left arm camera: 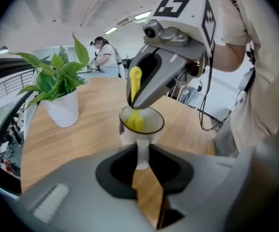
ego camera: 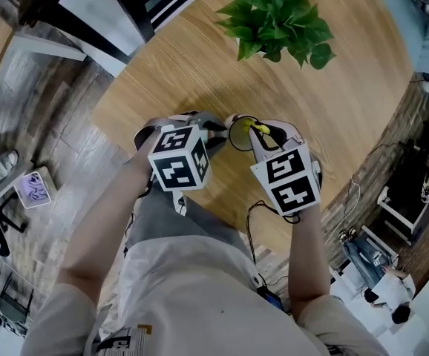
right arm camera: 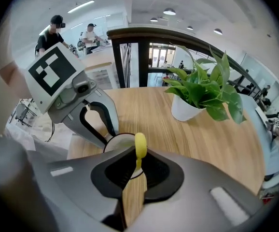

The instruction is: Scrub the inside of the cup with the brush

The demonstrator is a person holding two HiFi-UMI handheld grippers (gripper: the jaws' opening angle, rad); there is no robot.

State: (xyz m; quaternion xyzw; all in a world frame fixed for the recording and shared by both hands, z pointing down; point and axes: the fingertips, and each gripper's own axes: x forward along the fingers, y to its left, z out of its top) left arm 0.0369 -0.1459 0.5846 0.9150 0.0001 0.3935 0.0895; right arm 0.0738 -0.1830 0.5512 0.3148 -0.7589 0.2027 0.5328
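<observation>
A white cup [ego camera: 241,133] with a dark rim stands on the round wooden table [ego camera: 348,95] near its front edge. In the left gripper view my left gripper [left arm camera: 142,157] is shut on the cup's white handle [left arm camera: 142,151], with the cup [left arm camera: 146,125] just beyond the jaws. A yellow brush [left arm camera: 135,120] reaches down into the cup from above, and its head lies against the inner wall. My right gripper [right arm camera: 138,167] is shut on the brush's yellow handle [right arm camera: 140,146] and points steeply down over the cup [right arm camera: 120,141], which its jaws mostly hide. In the head view the left gripper [ego camera: 216,132] and right gripper [ego camera: 262,136] meet at the cup.
A green potted plant [ego camera: 277,17] in a white pot [left arm camera: 62,108] stands farther back on the table. The table's edge runs close under the grippers, with wood-look floor and cables [ego camera: 263,232] below. Other people work at tables in the background.
</observation>
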